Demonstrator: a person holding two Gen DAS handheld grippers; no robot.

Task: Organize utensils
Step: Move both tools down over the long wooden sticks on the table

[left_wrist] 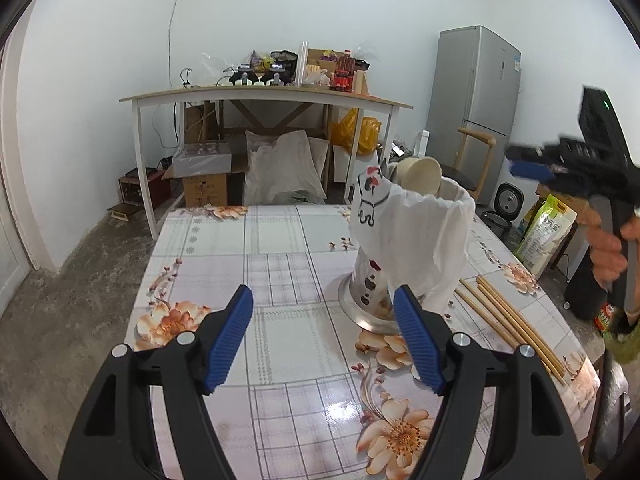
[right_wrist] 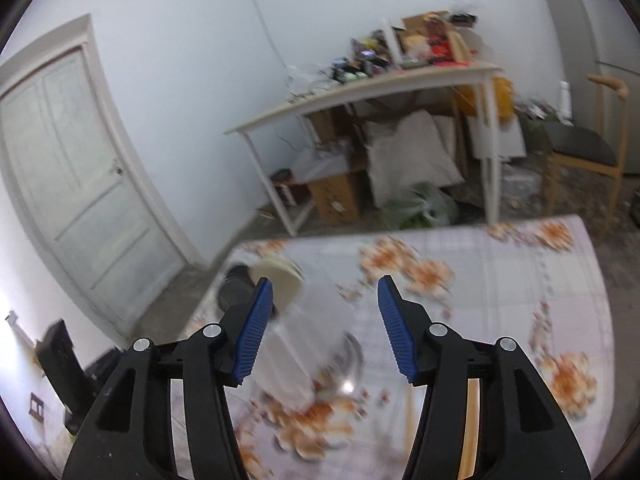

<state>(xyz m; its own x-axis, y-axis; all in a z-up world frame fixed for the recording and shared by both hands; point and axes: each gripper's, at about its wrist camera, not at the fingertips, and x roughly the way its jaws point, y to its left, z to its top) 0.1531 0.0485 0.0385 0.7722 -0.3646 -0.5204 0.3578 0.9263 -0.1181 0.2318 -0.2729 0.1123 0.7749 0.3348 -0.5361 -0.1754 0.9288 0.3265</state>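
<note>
Several wooden chopsticks [left_wrist: 504, 316] lie on the floral table, right of a holder draped in a white plastic bag [left_wrist: 416, 240] on a metal dish [left_wrist: 352, 300]. Cream spoons [left_wrist: 420, 174] stick out of its top. My left gripper [left_wrist: 324, 300] is open and empty, low over the table just left of the holder. My right gripper [right_wrist: 324, 292] is open and empty, raised above the holder [right_wrist: 288, 364]; its view is blurred. It also shows in the left wrist view [left_wrist: 532, 164], high at the right.
The floral table [left_wrist: 280, 248] fills the foreground. Behind it stand a cluttered white side table [left_wrist: 264, 96], boxes and bags on the floor, a fridge [left_wrist: 476, 92], a wooden chair [right_wrist: 580, 152] and a door [right_wrist: 80, 184].
</note>
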